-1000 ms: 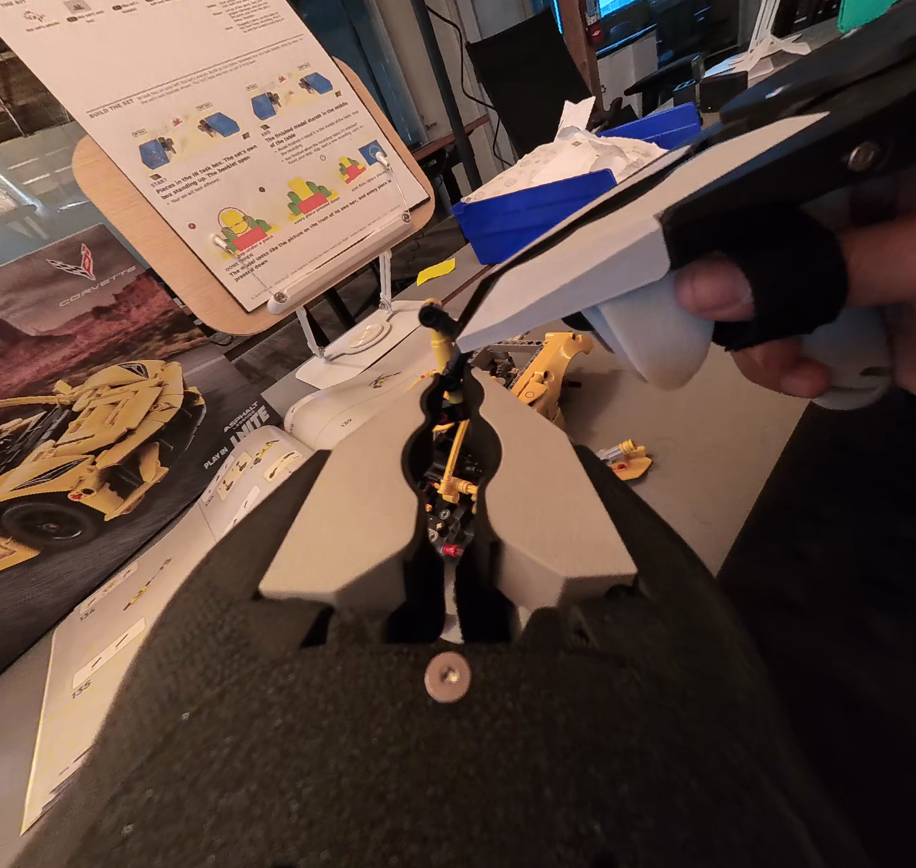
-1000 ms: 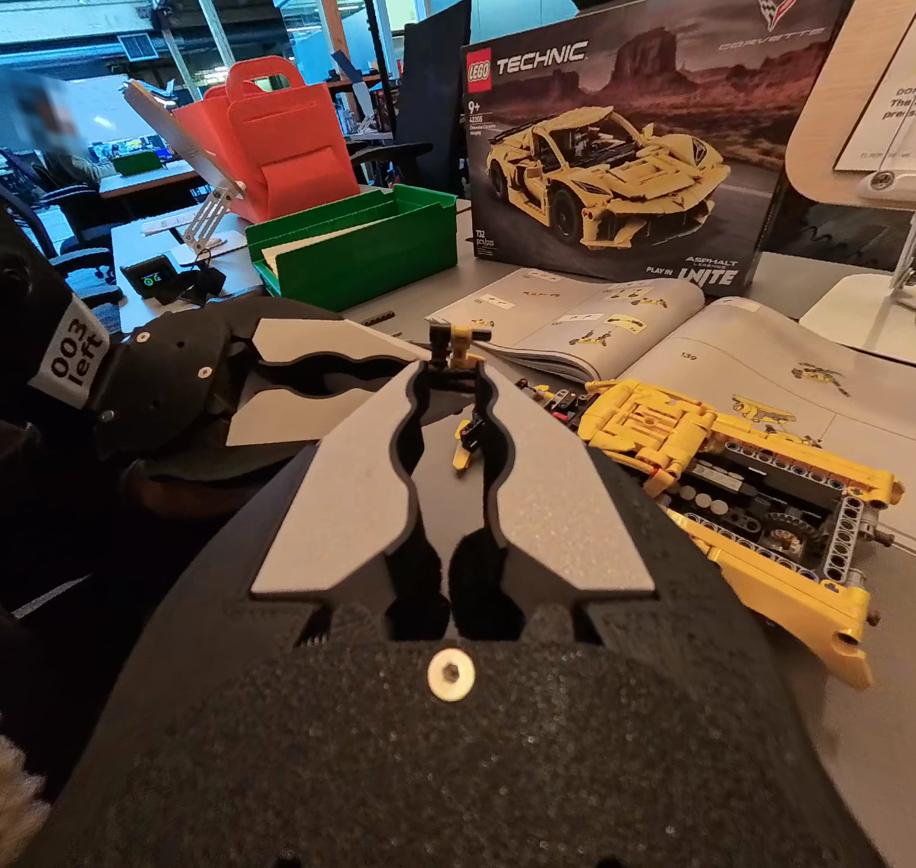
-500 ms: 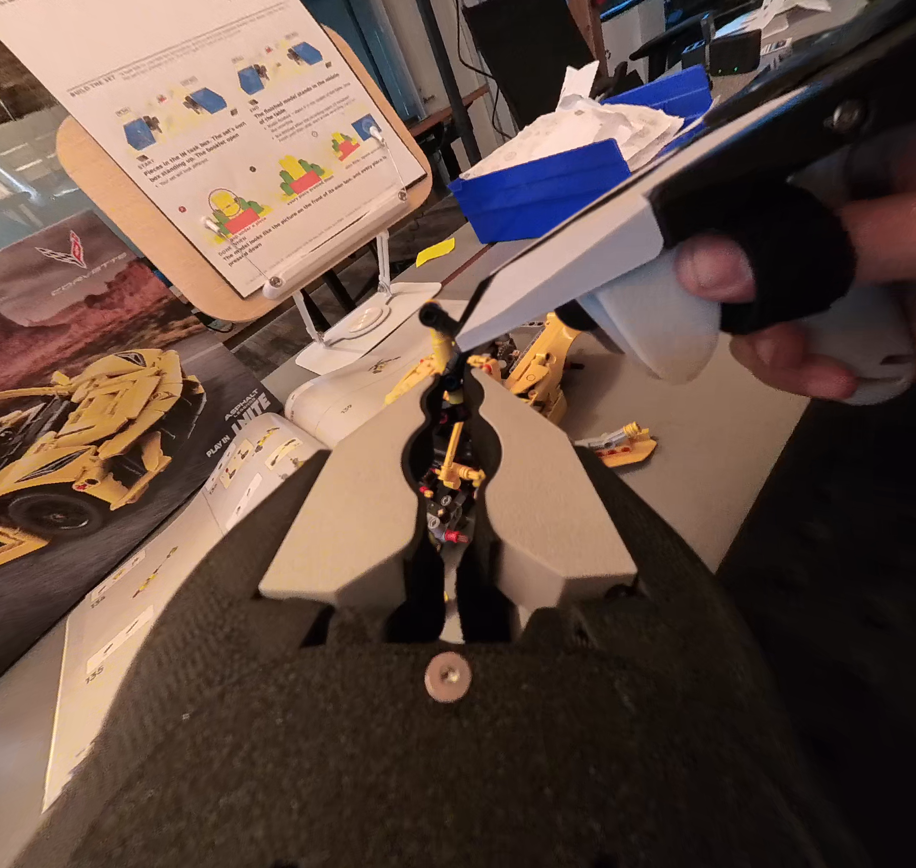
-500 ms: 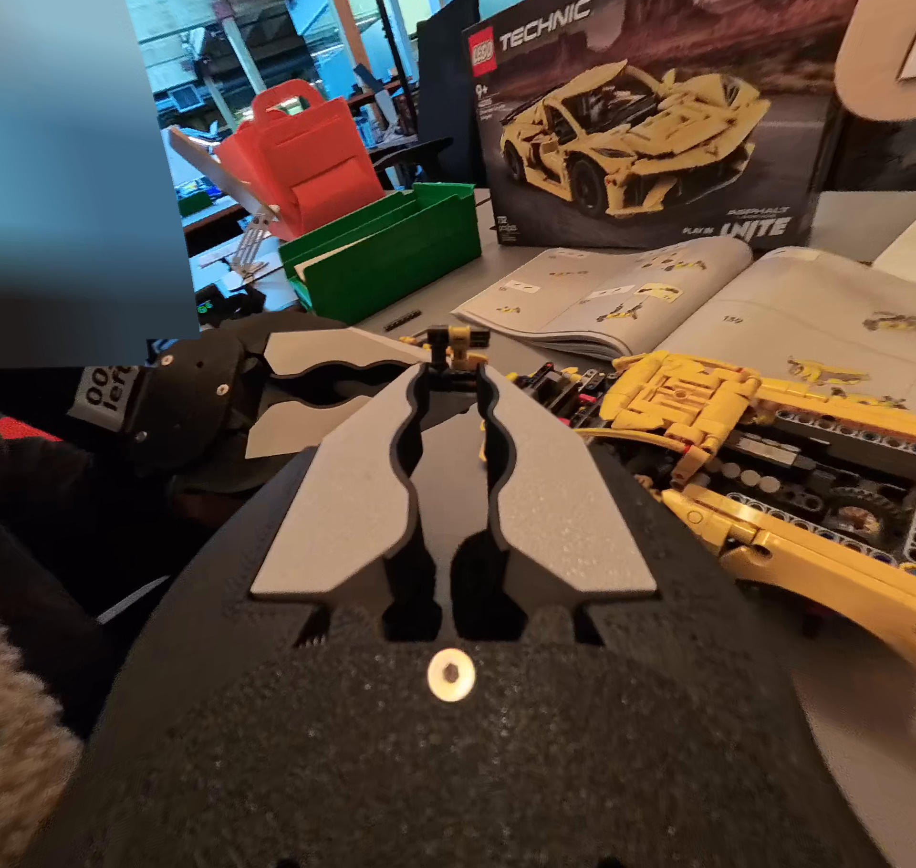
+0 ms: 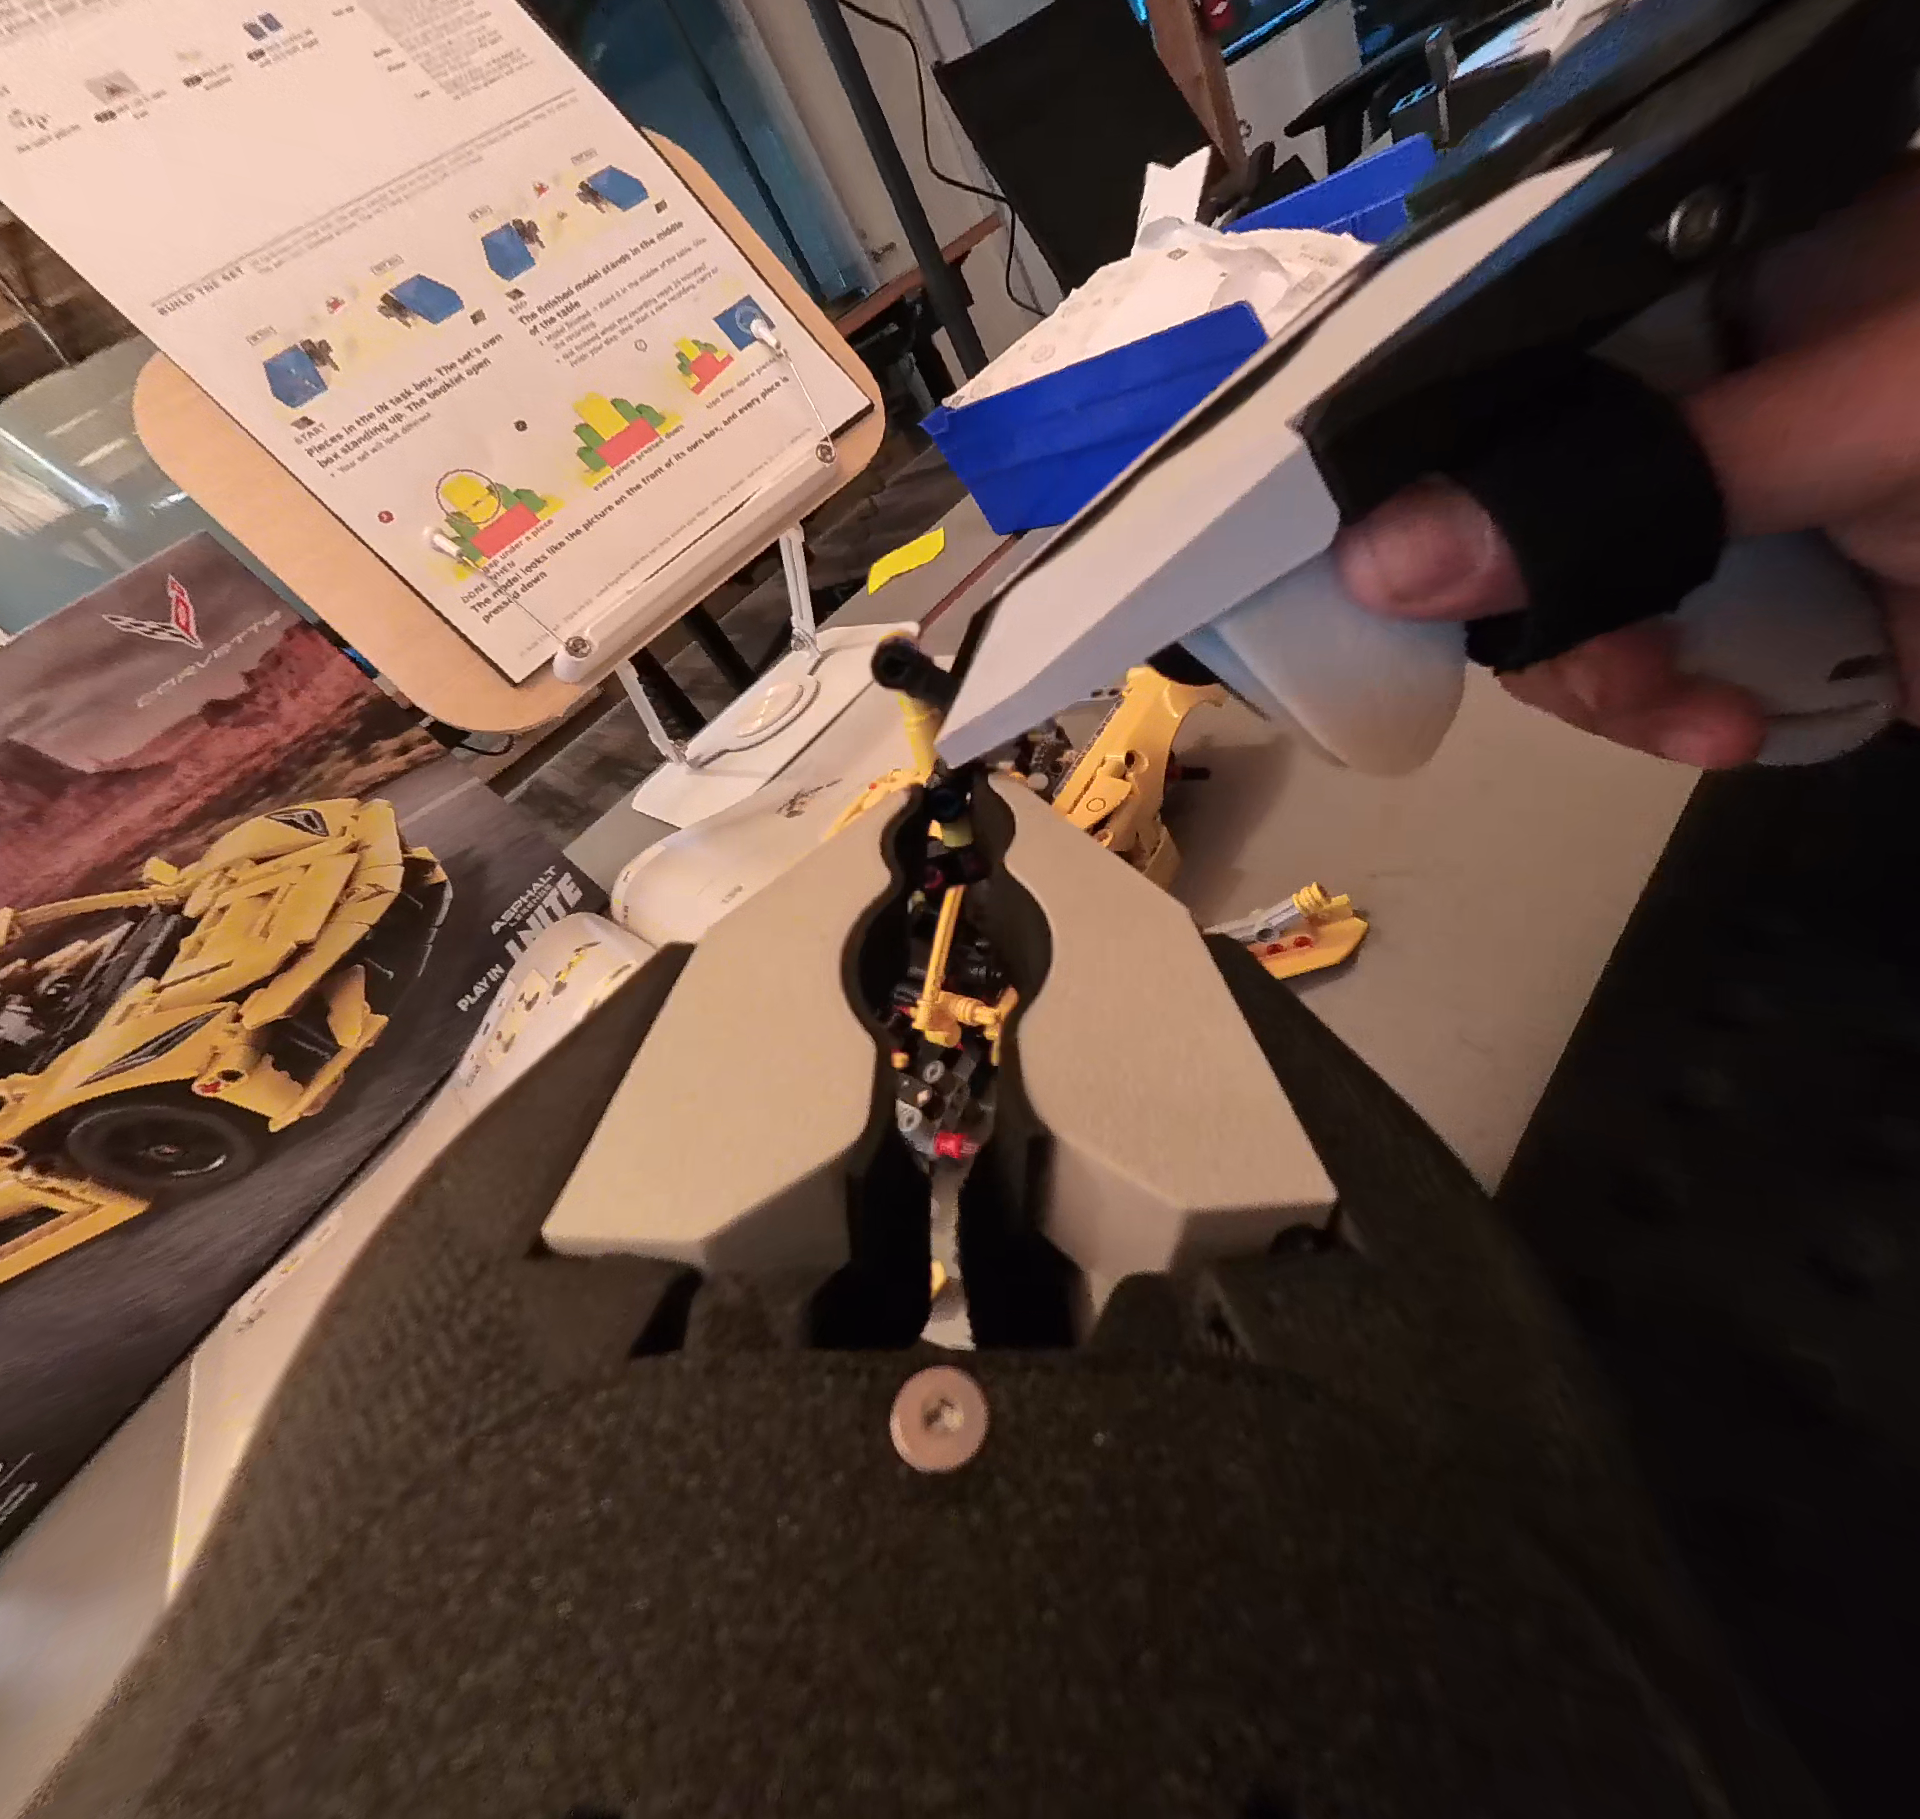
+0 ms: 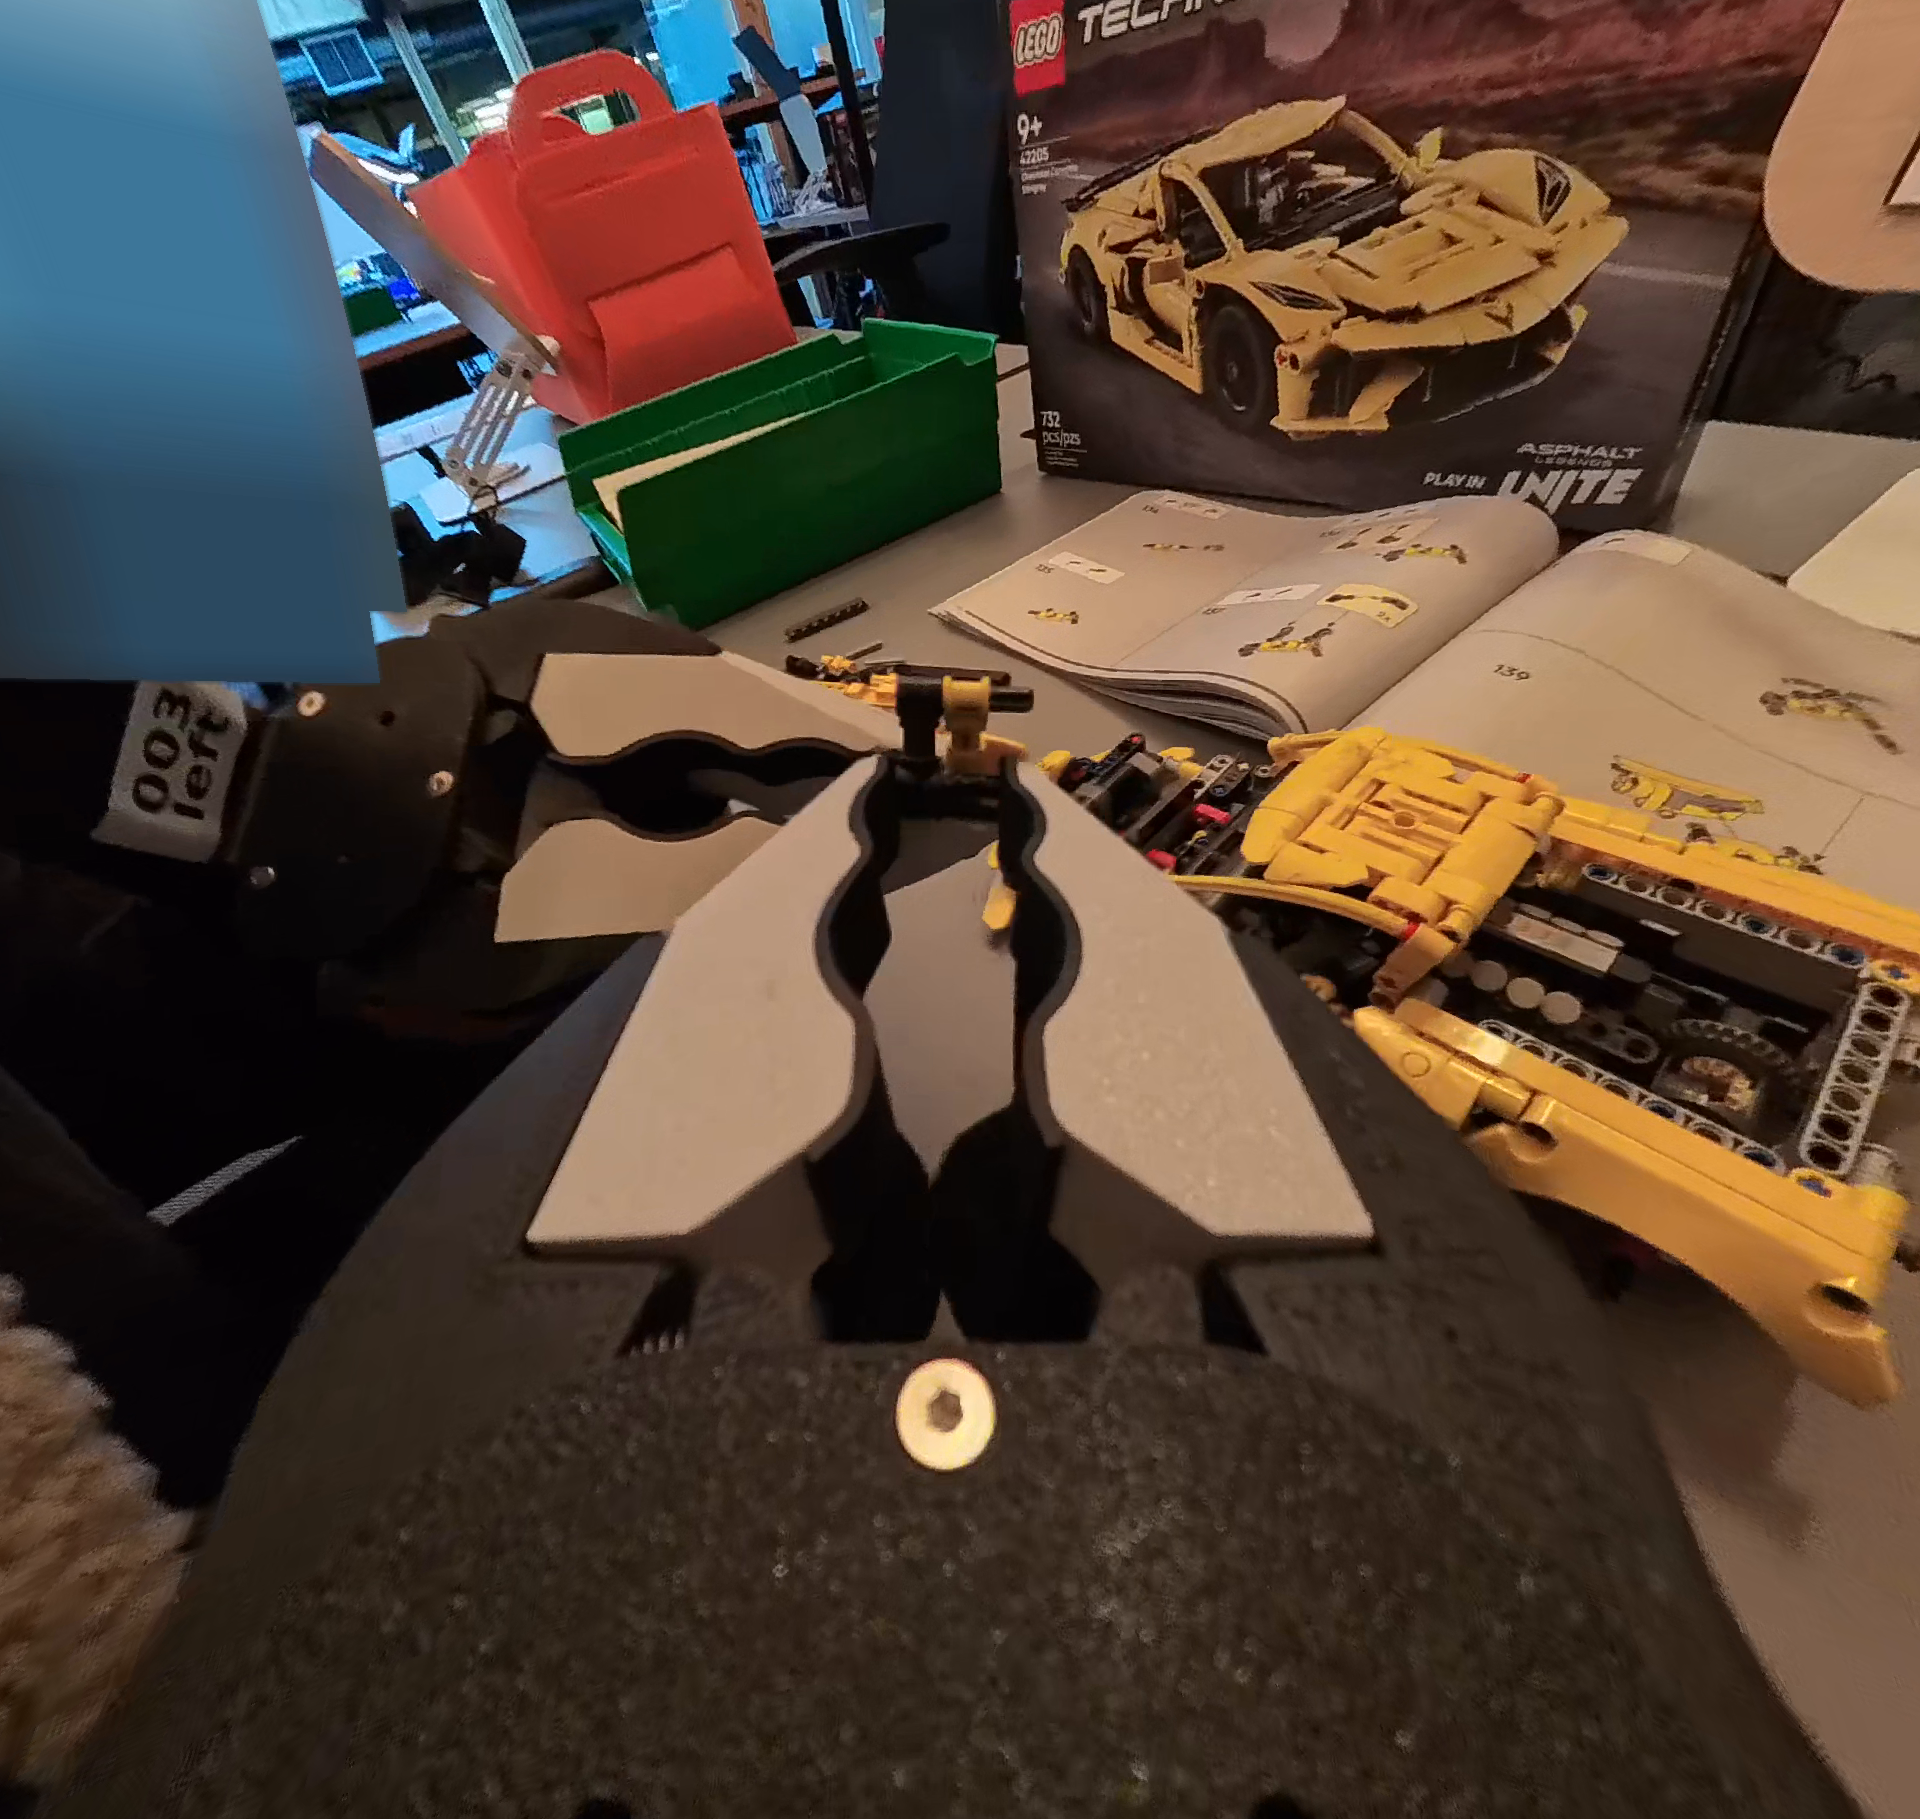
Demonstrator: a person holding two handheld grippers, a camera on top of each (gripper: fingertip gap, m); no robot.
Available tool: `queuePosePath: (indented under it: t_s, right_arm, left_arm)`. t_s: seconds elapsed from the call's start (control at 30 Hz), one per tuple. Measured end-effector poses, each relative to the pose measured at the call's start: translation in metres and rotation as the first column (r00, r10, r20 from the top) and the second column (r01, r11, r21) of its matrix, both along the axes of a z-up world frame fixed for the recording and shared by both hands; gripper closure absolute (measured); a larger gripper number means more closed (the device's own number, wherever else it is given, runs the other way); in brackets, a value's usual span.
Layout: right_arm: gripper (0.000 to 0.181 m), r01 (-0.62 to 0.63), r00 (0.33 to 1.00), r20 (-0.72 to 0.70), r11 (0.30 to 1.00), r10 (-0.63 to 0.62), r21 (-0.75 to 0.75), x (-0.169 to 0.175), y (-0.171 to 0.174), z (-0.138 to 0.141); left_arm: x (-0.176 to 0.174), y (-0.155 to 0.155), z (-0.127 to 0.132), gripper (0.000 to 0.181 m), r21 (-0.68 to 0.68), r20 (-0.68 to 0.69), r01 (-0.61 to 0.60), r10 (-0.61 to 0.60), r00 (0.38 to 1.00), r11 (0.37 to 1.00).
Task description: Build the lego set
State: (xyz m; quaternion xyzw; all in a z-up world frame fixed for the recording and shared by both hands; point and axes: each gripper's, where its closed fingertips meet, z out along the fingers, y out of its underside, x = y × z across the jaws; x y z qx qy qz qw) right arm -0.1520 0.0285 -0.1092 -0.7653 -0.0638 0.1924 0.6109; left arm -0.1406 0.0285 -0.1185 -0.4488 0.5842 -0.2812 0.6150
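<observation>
The set's box (image 6: 1382, 211) stands at the table's (image 6: 1818, 1520) far edge; the open booklet (image 6: 1299, 595) lies before it; the half-built yellow car (image 6: 1558, 938) nearer; both right gripper (image 6: 951, 767) and left gripper (image 5: 961, 793) pinch one small black-and-yellow piece (image 6: 961, 720).

Readable print stands on four things — the dark set box (image 6: 1351, 211), the open booklet (image 6: 1299, 606), the white sheet (image 5: 416, 263) on its wooden stand (image 5: 312, 564) — and a small white tag (image 6: 171, 767) on the left gripper (image 6: 800, 782).
</observation>
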Motion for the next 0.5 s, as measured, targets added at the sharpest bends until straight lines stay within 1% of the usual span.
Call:
queuePosePath:
  t_s: [0.07, 0.17, 0.23, 0.27, 0.3, 0.33, 0.37, 0.4, 0.43, 0.5]
  right_arm:
    - [0.164, -0.009, 0.999, -0.045, 1.000, 0.008, -0.014, 0.001, 0.000, -0.002]
    - [0.163, -0.034, 0.994, -0.109, 0.999, 0.030, -0.033, 0.002, 0.003, -0.005]
    - [0.162, -0.097, 0.986, -0.133, 0.995, 0.097, 0.011, 0.002, 0.001, 0.000]
    - [0.158, -0.144, 0.975, -0.158, 0.987, 0.154, 0.068, 0.001, -0.003, 0.009]
    - [0.155, -0.189, 0.963, -0.174, 0.976, 0.206, 0.110, 0.003, -0.008, 0.015]
    - [0.151, -0.210, 0.955, -0.186, 0.970, 0.230, 0.121, 0.007, -0.011, 0.017]
    - [0.146, -0.237, 0.940, -0.216, 0.961, 0.264, 0.143, 0.008, -0.014, 0.021]
    - [0.146, -0.286, 0.912, -0.255, 0.943, 0.323, 0.171, 0.006, -0.018, 0.025]
    - [0.143, -0.310, 0.886, -0.306, 0.936, 0.349, 0.167, 0.006, -0.020, 0.024]
    - [0.136, -0.389, 0.823, -0.387, 0.909, 0.415, 0.146, -0.003, -0.023, 0.020]
  left_arm:
    - [0.001, -0.001, -0.002, 0.174, 0.000, -0.007, 0.006, -0.006, 1.000, 1.000]
    - [0.001, 0.001, -0.006, 0.175, -0.055, -0.026, 0.019, -0.020, 0.999, 0.998]
    - [0.002, -0.001, -0.005, 0.174, -0.149, -0.010, 0.072, -0.075, 0.997, 0.986]
    - [0.002, -0.004, -0.003, 0.174, -0.216, 0.011, 0.118, -0.119, 0.993, 0.969]
    - [0.002, -0.009, 0.000, 0.173, -0.293, 0.044, 0.180, -0.174, 0.984, 0.939]
    - [0.001, -0.012, 0.003, 0.174, -0.380, 0.080, 0.238, -0.225, 0.971, 0.894]
    - [-0.001, -0.017, 0.005, 0.174, -0.465, 0.114, 0.302, -0.282, 0.953, 0.832]
    - [-0.003, -0.023, 0.007, 0.173, -0.540, 0.151, 0.367, -0.341, 0.928, 0.758]
    - [-0.005, -0.027, 0.010, 0.173, -0.599, 0.191, 0.411, -0.376, 0.907, 0.687]
    - [-0.011, -0.034, 0.021, 0.174, -0.664, 0.287, 0.510, -0.442, 0.849, 0.547]
